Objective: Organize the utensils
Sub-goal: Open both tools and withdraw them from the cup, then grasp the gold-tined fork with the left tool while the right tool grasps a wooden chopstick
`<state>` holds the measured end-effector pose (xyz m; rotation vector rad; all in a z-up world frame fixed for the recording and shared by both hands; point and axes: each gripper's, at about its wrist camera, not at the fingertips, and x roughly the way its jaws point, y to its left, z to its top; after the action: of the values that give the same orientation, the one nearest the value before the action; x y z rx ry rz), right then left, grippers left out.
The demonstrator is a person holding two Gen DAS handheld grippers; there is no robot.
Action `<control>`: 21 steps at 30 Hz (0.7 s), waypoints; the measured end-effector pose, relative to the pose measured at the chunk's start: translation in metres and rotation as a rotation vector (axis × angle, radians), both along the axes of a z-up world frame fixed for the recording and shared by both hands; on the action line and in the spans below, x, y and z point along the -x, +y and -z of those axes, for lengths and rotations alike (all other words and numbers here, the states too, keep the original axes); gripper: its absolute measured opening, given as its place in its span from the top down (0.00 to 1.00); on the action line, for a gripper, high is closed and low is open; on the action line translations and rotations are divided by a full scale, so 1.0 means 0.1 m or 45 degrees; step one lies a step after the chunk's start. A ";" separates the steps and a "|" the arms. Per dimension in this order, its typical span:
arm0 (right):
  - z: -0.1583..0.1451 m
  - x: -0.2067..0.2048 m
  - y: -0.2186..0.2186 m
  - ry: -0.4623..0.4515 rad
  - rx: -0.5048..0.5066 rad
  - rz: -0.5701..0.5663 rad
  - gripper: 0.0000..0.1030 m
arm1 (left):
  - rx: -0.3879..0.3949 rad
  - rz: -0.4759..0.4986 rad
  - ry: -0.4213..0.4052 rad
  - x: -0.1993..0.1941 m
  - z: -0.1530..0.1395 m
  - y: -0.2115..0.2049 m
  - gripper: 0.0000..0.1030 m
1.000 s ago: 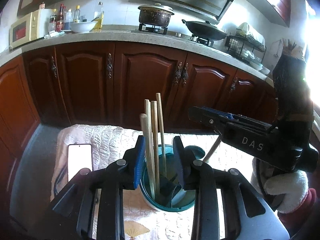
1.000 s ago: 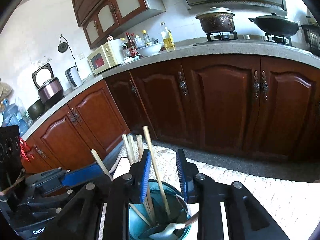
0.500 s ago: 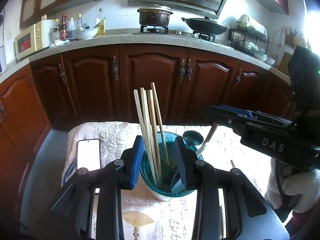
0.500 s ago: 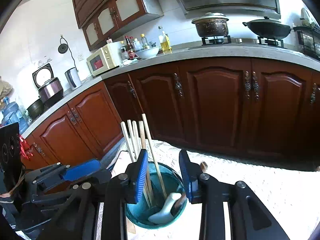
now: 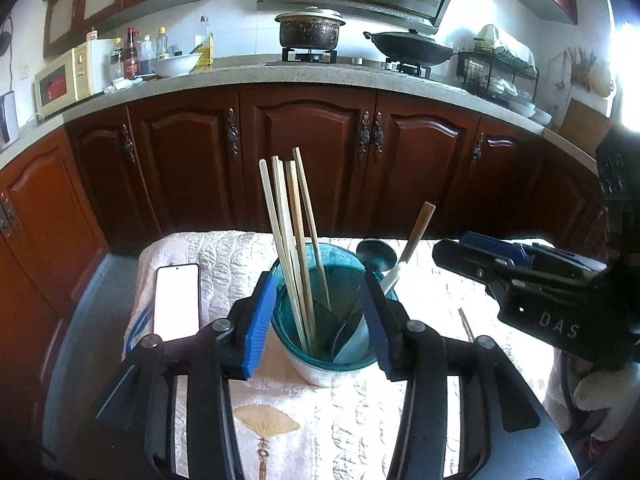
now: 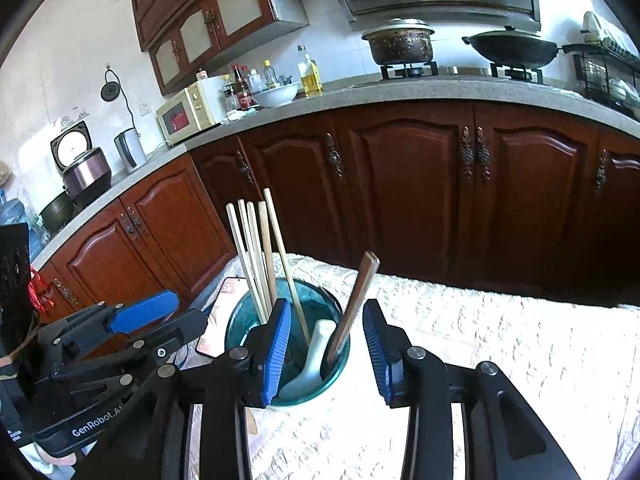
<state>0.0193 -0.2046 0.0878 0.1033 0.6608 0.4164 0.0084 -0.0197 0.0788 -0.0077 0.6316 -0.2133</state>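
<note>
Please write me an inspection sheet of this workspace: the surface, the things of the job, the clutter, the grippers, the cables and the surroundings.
Surface: table under a white embroidered cloth.
Job's things: teal holder standing on the cloth, with chopsticks, a white spoon, a dark ladle and a wooden handle in it.
Clutter: phone, screen lit.
Grippers: left gripper jaws opening around the holder; right gripper jaws opening, holding nothing.
Cables: blue cable beside the phone.
Surroundings: wooden cabinets, pot, wok, microwave.

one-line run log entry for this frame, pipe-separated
stage: utensils in holder | holder: teal, upright on cloth | contents: chopsticks, spoon, ladle | left gripper: opening, empty | right gripper: opening, empty
</note>
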 end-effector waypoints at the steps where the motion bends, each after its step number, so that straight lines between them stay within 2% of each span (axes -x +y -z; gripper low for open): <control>1: 0.01 0.01 -0.01 0.004 0.002 0.001 0.64 | 0.001 0.000 0.004 0.01 0.01 0.00 0.55; 5: 0.05 0.07 -0.06 0.019 0.008 0.008 0.63 | -0.007 -0.004 0.008 0.04 0.03 -0.01 0.51; 16: 0.24 0.32 -0.42 0.092 0.030 0.060 0.61 | -0.028 0.021 0.039 0.19 0.15 -0.13 0.50; 21: 0.39 0.47 -0.64 0.136 0.071 0.091 0.60 | -0.034 0.059 0.105 0.21 0.30 -0.22 0.50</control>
<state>-0.0279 -0.2685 0.0492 0.0966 0.7713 0.3252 -0.0131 -0.0414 0.0489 0.0239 0.7175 -0.2499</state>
